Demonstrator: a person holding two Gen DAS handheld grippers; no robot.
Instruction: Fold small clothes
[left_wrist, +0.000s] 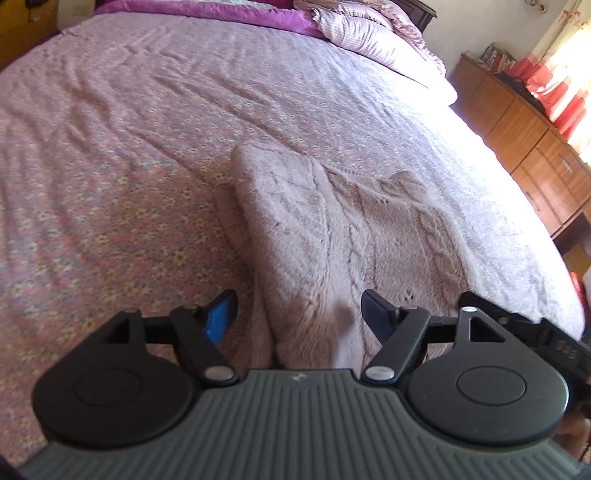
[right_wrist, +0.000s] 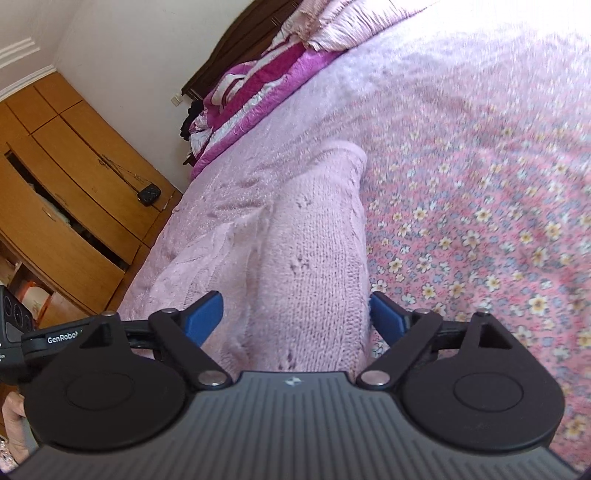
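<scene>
A pale pink cable-knit sweater (left_wrist: 332, 236) lies partly folded on the floral bedspread (left_wrist: 110, 184). My left gripper (left_wrist: 299, 314) is open, its fingers spread on either side of the sweater's near folded edge, just above it. In the right wrist view the same sweater (right_wrist: 303, 258) runs away from me as a folded strip. My right gripper (right_wrist: 295, 317) is open, its blue pads (right_wrist: 205, 314) either side of the near end of that strip. Neither gripper holds anything.
The bed carries a magenta quilt (right_wrist: 258, 88) and a checked pillow (left_wrist: 369, 40) at its head. Wooden drawers (left_wrist: 524, 147) stand beside the bed in the left wrist view. A wooden wardrobe (right_wrist: 66, 192) stands past the bed's edge in the right wrist view.
</scene>
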